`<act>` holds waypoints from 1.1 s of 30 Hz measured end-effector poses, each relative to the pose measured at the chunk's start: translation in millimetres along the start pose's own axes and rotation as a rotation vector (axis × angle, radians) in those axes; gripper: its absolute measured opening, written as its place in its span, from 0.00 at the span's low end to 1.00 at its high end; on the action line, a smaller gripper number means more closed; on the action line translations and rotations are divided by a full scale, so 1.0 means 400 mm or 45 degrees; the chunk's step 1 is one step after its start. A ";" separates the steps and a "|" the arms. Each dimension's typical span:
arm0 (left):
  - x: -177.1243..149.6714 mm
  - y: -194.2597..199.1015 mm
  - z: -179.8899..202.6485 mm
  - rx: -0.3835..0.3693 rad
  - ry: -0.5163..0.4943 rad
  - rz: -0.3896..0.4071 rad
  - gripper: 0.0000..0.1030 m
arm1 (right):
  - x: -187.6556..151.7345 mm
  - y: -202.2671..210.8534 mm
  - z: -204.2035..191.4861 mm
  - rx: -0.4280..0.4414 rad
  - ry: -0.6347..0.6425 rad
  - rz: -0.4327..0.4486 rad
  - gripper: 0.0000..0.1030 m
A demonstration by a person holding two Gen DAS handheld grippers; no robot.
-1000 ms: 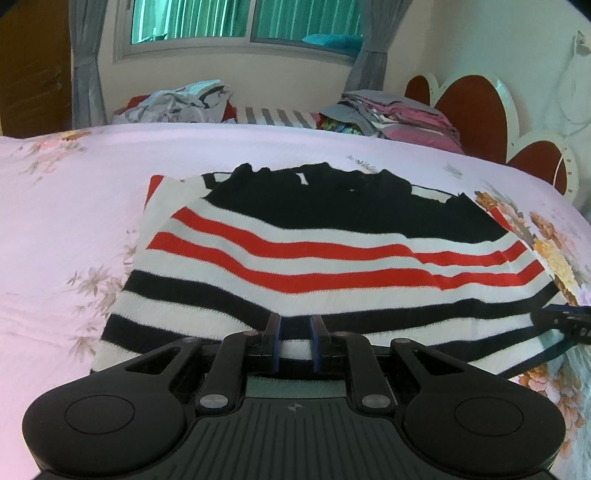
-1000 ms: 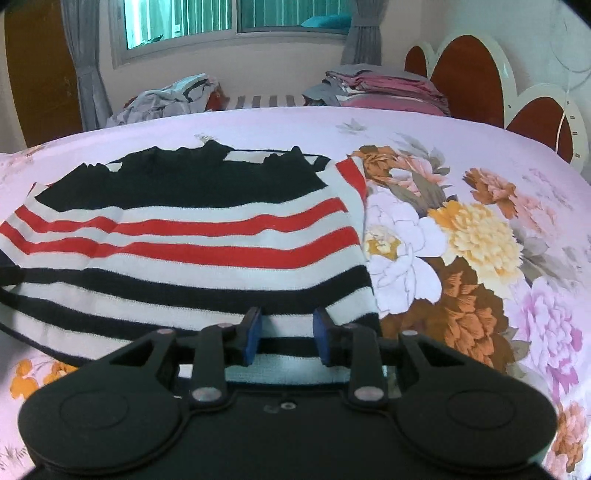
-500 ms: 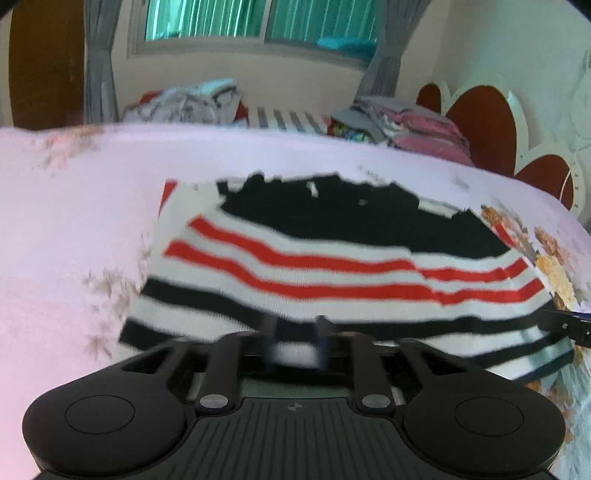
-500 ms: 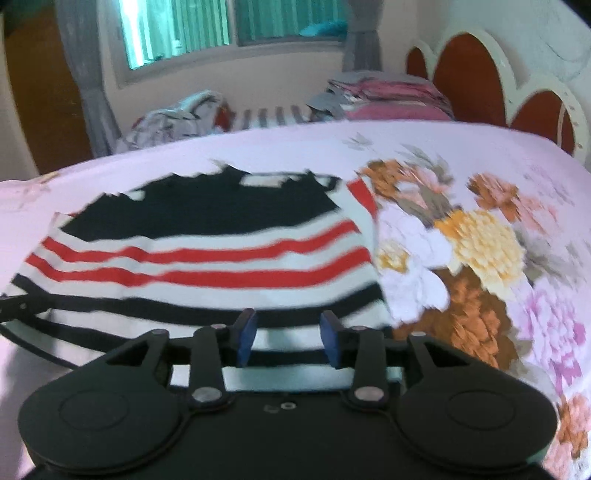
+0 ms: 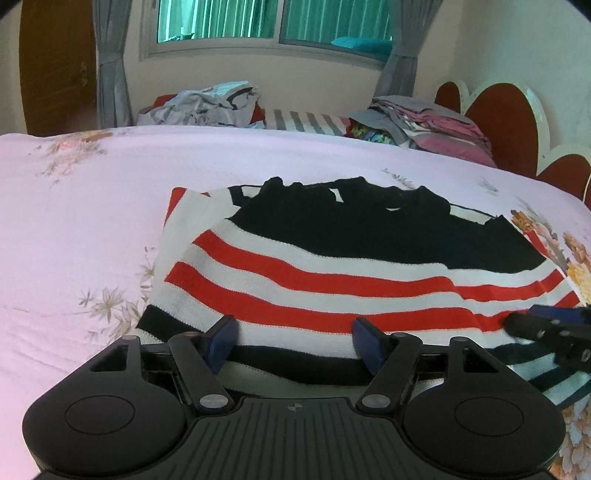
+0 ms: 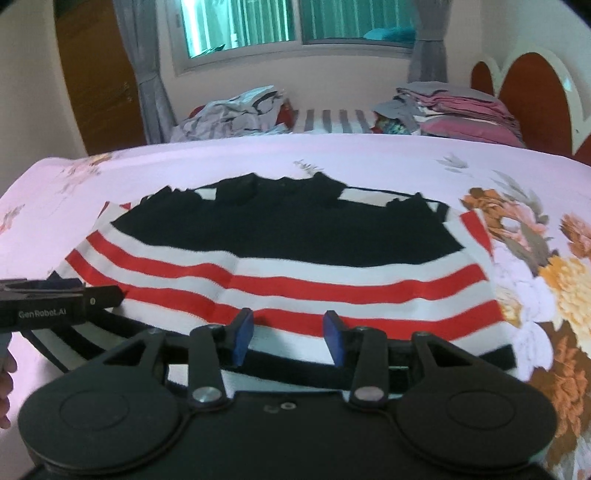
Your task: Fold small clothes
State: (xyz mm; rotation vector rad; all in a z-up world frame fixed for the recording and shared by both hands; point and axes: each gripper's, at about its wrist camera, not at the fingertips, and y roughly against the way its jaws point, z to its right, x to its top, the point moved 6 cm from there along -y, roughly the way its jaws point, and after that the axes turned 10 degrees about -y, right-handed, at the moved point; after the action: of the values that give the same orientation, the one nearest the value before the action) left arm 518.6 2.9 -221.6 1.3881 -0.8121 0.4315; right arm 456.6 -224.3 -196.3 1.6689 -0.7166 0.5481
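Sweater: a striped sweater (image 5: 332,273) in black, white and red lies flat on the bed (image 5: 92,221), folded so that a black band sits at the far side and red and white stripes run across the middle. Its near hem, black and white, lies towards the near edge of the bed, just under both tools.
Left hand-held gripper: the left hand-held gripper (image 5: 295,341) hovers low over the near hem at the sweater's left part. Its blue-padded fingers (image 5: 221,338) stand wide apart and are opening; the cloth lies below them, not pinched.
Right hand-held gripper: the right hand-held gripper (image 6: 288,336) hovers over the near hem at the sweater's right part. Its jaws are apart, narrower than the left pair, and opening; nothing is clamped between the pads.
Bed: a pale pink sheet with large flowers printed towards the right side.
Far edge of the bed: a crumpled heap of grey clothes (image 5: 207,105) on the left, a stack of folded pink and grey clothes (image 5: 424,125) on the right, beside the red and white headboard (image 5: 506,122).
Behind: a window (image 5: 273,18) with grey curtains.
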 end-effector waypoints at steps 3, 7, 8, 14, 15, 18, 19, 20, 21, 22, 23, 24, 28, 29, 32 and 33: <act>0.002 0.002 -0.002 0.004 0.009 -0.006 0.69 | -0.012 -0.019 -0.003 -0.014 0.045 -0.026 0.43; 0.005 0.016 -0.006 -0.006 0.034 -0.022 0.69 | -0.006 -0.008 -0.003 0.000 0.023 -0.026 0.45; 0.005 0.020 -0.009 -0.012 0.044 -0.026 0.71 | -0.005 -0.005 -0.005 0.005 0.021 -0.023 0.46; -0.019 0.079 -0.056 -0.083 0.204 -0.043 0.77 | -0.008 0.004 -0.012 -0.013 -0.038 -0.026 0.46; -0.031 0.090 -0.068 -0.096 0.241 -0.056 0.78 | -0.008 0.013 -0.013 -0.019 -0.045 -0.020 0.46; -0.088 0.128 -0.102 -0.151 0.365 -0.095 0.79 | -0.003 0.038 -0.023 -0.037 -0.024 0.006 0.47; -0.111 0.141 -0.110 -0.168 0.406 -0.104 0.79 | -0.001 0.045 -0.024 -0.045 -0.027 0.013 0.47; -0.135 0.149 -0.117 -0.187 0.458 -0.115 0.80 | 0.001 0.047 -0.024 -0.048 -0.037 0.014 0.47; -0.157 0.153 -0.121 -0.221 0.515 -0.125 0.80 | 0.000 0.050 -0.026 -0.049 -0.047 0.013 0.47; -0.179 0.150 -0.123 -0.265 0.587 -0.140 0.80 | -0.002 0.052 -0.027 -0.052 -0.050 0.012 0.47; -0.199 0.144 -0.124 -0.308 0.663 -0.150 0.80 | -0.005 0.053 -0.031 -0.061 -0.044 0.011 0.47; -0.213 0.136 -0.124 -0.344 0.722 -0.147 0.80 | -0.008 0.052 -0.035 -0.065 -0.041 0.008 0.47; -0.217 0.089 -0.124 -0.419 0.838 -0.058 0.80 | -0.012 0.049 -0.043 -0.079 -0.055 0.014 0.47; -0.212 0.073 -0.125 -0.438 0.866 -0.045 0.80 | -0.011 0.047 -0.045 -0.082 -0.058 0.014 0.47; -0.196 0.026 -0.134 -0.480 0.962 0.024 0.80 | -0.008 0.039 -0.049 -0.101 -0.053 0.018 0.47; -0.191 0.013 -0.137 -0.491 0.981 0.047 0.80 | -0.006 0.035 -0.049 -0.105 -0.057 0.018 0.47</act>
State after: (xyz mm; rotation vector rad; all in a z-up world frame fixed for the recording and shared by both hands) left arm 477.9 70.9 -272.0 0.7487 -0.2589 0.7331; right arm 445.5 -206.6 -184.1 1.6049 -0.7741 0.4865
